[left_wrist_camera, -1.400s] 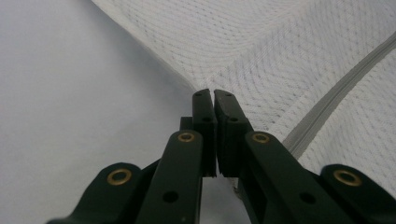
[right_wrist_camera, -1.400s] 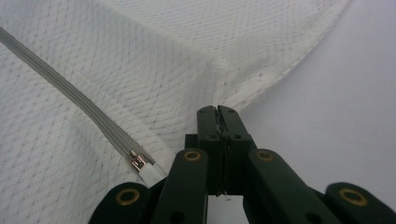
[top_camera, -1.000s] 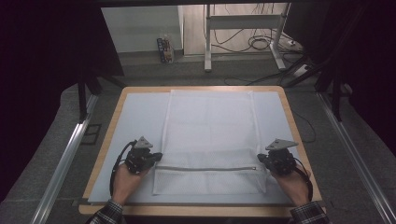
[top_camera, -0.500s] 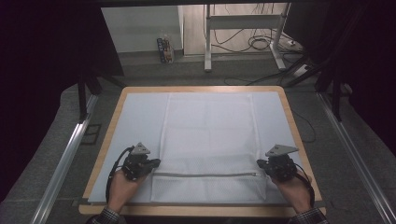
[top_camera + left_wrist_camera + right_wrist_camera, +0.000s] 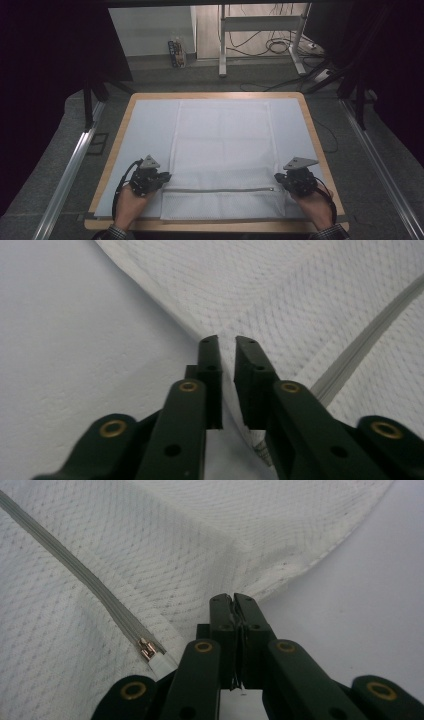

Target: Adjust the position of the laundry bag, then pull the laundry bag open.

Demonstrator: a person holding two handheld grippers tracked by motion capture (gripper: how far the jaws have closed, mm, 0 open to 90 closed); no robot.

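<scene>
Lying flat along the middle of the worktop (image 5: 115,150), the white mesh bag (image 5: 222,150) has its zipper (image 5: 220,190) running across the lower part of the frame between the two tools. At lower left, the left hand-held gripper (image 5: 226,347) sits at the bag's edge, its jaws having just been opening, parted by a narrow gap with that edge between them. At lower right, the right hand-held gripper (image 5: 232,600) is clamped on the mesh beside the zipper's end.

Both claws drew the mesh bag (image 5: 222,165) nearer the person, and the left claw (image 5: 227,347) has just parted.
</scene>
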